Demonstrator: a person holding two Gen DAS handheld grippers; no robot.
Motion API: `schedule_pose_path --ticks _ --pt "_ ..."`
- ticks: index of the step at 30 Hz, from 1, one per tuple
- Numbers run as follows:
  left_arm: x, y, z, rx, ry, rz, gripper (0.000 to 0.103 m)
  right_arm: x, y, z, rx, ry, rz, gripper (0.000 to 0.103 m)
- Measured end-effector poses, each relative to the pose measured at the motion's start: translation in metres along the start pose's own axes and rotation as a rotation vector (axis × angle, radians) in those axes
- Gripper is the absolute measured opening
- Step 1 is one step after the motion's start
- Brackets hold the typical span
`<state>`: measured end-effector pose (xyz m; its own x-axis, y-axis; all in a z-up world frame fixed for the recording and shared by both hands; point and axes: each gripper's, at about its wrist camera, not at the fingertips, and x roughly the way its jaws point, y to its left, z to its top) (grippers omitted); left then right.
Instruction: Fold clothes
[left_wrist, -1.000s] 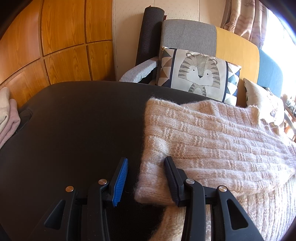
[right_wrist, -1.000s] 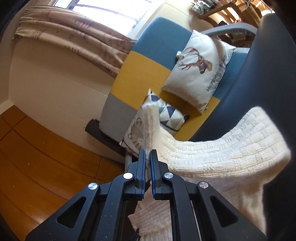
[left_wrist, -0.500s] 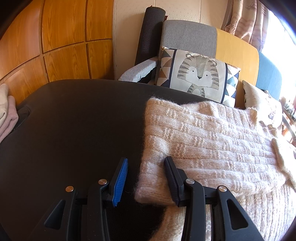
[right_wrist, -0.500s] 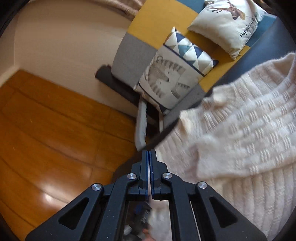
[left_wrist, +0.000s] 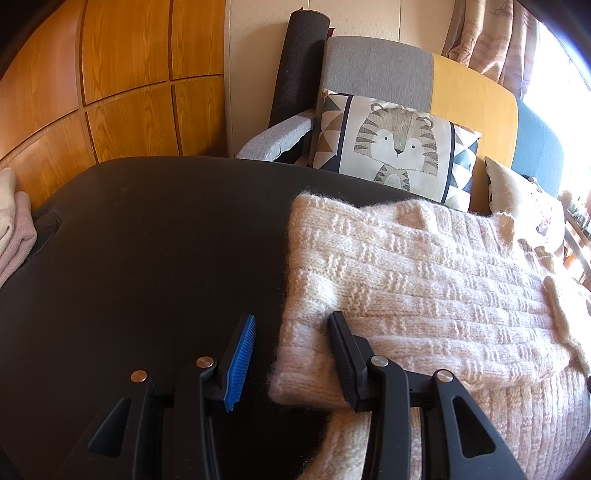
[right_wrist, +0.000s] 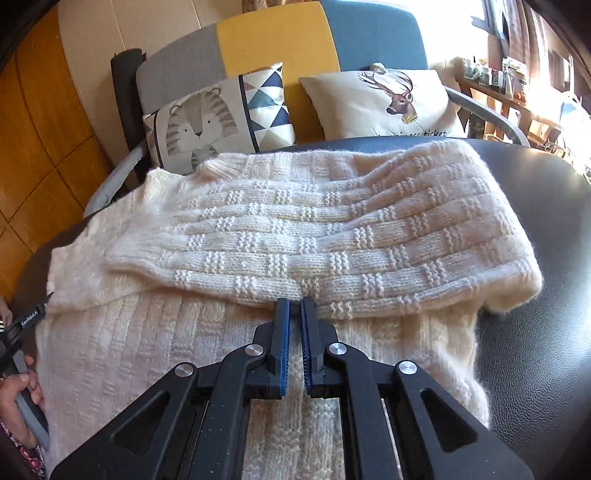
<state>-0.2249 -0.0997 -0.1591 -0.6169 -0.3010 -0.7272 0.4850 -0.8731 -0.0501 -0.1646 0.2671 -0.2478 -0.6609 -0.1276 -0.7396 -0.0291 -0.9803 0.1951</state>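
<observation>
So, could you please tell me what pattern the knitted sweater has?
Cream knitted sweater: basket-weave texture, clearest in the right wrist view.

sweater (right_wrist: 295, 236) lies on the table (left_wrist: 147, 258), folded part on top of the lower layer. sofa (right_wrist: 273, 40) behind the table; tiger cushion (right_wrist: 218, 114) left of the deer cushion (right_wrist: 388, 103). folded clothes (left_wrist: 14, 221) at the table's far left edge.

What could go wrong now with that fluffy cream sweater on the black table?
1. The left gripper stands open around the corner of the folded sweater; closing there might pinch only the top layer and pull the fold apart.
2. The right gripper, nearly shut, sits at the folded sleeve's edge and may snag the fuzzy knit.
3. The sweater's far edge reaches the black table's rim and could slide off.
</observation>
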Motion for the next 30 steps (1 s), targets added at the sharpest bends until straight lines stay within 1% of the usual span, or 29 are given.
schedule_pose_path --ticks 1,2,4,7,10,11,16,18,19,21,24,27,30 --pt "-0.004 0.0 0.003 -0.021 0.008 -0.033 0.042 0.001 -0.001 0.0 0.003 -0.004 0.003 0.006" --pt "-0.01 0.0 0.006 -0.048 0.017 -0.078 0.039 0.001 -0.003 0.0 0.007 -0.008 0.009 0.006" --pt "-0.021 0.0 0.014 -0.104 0.034 -0.167 0.039 0.003 -0.007 0.0 0.028 -0.017 0.033 0.006" --pt "-0.036 -0.023 0.025 -0.176 0.063 -0.342 0.041 0.007 -0.012 0.003 0.079 -0.027 0.079 0.006" --pt "-0.042 -0.071 0.036 -0.106 0.105 -0.491 0.041 0.006 -0.011 0.003 0.09 -0.031 0.087 0.006" --pt "-0.04 -0.086 0.038 -0.066 0.124 -0.512 0.041 0.005 -0.01 0.002 0.083 -0.033 0.08 0.006" --pt "-0.023 -0.16 0.039 0.154 0.226 -0.567 0.041 0.004 -0.003 0.001 0.054 -0.046 0.046 0.006" --pt "-0.009 -0.178 0.033 0.217 0.284 -0.515 0.041 0.004 -0.005 0.0 0.062 -0.051 0.054 0.006" --pt "-0.006 -0.182 0.03 0.236 0.286 -0.492 0.041 0.004 -0.007 0.0 0.069 -0.053 0.061 0.006" --pt "-0.004 -0.189 0.024 0.265 0.269 -0.454 0.041 0.005 -0.01 0.0 0.083 -0.058 0.073 0.006" --pt "-0.006 -0.195 0.018 0.292 0.231 -0.432 0.041 0.004 -0.012 -0.001 0.094 -0.067 0.08 0.006" --pt "-0.013 -0.199 0.012 0.327 0.183 -0.393 0.041 0.003 -0.014 -0.002 0.108 -0.081 0.083 0.006" --pt "-0.019 -0.202 0.004 0.345 0.143 -0.36 0.041 -0.005 -0.024 -0.006 0.161 -0.125 0.099 0.006"
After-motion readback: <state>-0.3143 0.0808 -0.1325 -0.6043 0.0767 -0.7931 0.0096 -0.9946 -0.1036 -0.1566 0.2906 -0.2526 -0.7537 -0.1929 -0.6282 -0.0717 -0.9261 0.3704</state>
